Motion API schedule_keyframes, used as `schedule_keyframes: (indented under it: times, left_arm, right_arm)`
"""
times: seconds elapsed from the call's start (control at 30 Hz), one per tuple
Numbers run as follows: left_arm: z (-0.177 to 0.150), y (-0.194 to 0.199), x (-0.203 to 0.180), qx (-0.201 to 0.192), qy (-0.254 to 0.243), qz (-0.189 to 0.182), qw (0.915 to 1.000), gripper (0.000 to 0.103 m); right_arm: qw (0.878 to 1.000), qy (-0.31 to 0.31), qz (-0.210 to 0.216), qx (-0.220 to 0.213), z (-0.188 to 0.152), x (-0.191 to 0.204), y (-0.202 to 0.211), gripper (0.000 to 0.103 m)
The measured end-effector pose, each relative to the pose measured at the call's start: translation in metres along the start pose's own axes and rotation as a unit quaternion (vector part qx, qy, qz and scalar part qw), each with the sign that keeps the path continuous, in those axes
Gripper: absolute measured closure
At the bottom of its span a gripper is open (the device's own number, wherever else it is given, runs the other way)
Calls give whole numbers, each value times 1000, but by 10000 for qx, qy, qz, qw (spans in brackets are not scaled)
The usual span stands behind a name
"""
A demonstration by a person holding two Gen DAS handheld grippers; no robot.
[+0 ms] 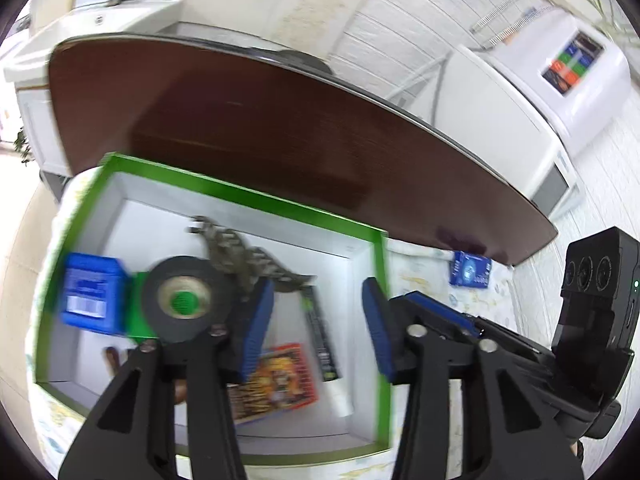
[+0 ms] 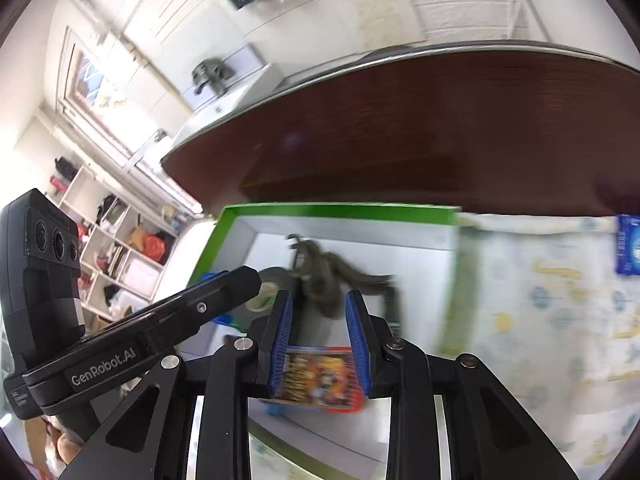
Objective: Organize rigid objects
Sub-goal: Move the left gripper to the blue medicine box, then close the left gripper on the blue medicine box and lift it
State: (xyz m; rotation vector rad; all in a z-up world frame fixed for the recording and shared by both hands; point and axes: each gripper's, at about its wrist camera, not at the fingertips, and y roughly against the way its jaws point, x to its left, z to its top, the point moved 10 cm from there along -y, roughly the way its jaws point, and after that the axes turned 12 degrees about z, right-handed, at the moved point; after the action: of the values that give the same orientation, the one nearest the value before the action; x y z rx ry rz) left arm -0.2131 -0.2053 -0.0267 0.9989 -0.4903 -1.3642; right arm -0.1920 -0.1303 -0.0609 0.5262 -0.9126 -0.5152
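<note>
A green-rimmed white box lies on a patterned cloth. It holds a blue carton, a black tape roll, a grey toy lizard, a dark tube and an orange card pack. My left gripper is open above the box, empty. My right gripper hangs open over the card pack, its pads either side of the pack, apart from it. The lizard and box rim also show in the right wrist view. A small blue packet lies on the cloth right of the box, seen too in the right wrist view.
A dark brown wooden board stands behind the box. A white appliance is at the right, a white cabinet at the back left. Shelves with clutter stand at the left.
</note>
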Motion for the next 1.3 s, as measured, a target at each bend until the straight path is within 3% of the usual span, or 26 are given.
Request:
schedule_keyframes:
  times: [0.2, 0.33, 0.4, 0.53, 0.7, 0.8, 0.93, 1.3]
  left_arm:
    - [-17, -36, -96, 367, -495, -200, 9979, 54]
    - [-32, -68, -160, 550, -798, -226, 9950, 54]
    - [-35, -85, -185, 621, -895, -214, 9938, 55]
    - [-41, -114, -221, 768, -955, -215, 9922, 56]
    - [-37, -129, -243, 731, -1035, -159, 9918, 57]
    - [-34, -136, -246, 718, -1073, -58, 9916, 65]
    - [-32, -146, -242, 743, -1053, 69, 9916, 67]
    - [-36, -156, -242, 886, -1150, 38, 9894, 69]
  right_arm:
    - [9962, -517, -503, -490, 4, -98, 89, 72]
    - [9866, -874, -1170, -729, -4, -184, 149, 58]
    - [9803, -1091, -1415, -839, -9, -222, 178, 57]
    - [9769, -1283, -1433, -935, -14, -270, 199, 57]
    - [9830, -1048, -1218, -884, -8, -291, 195, 57]
    - [9857, -872, -1120, -903, 2, -297, 189, 57]
    - [9876, -683, -1118, -864, 13, -303, 180, 57]
    - [9874, -1037, -862, -824, 11, -311, 158, 57]
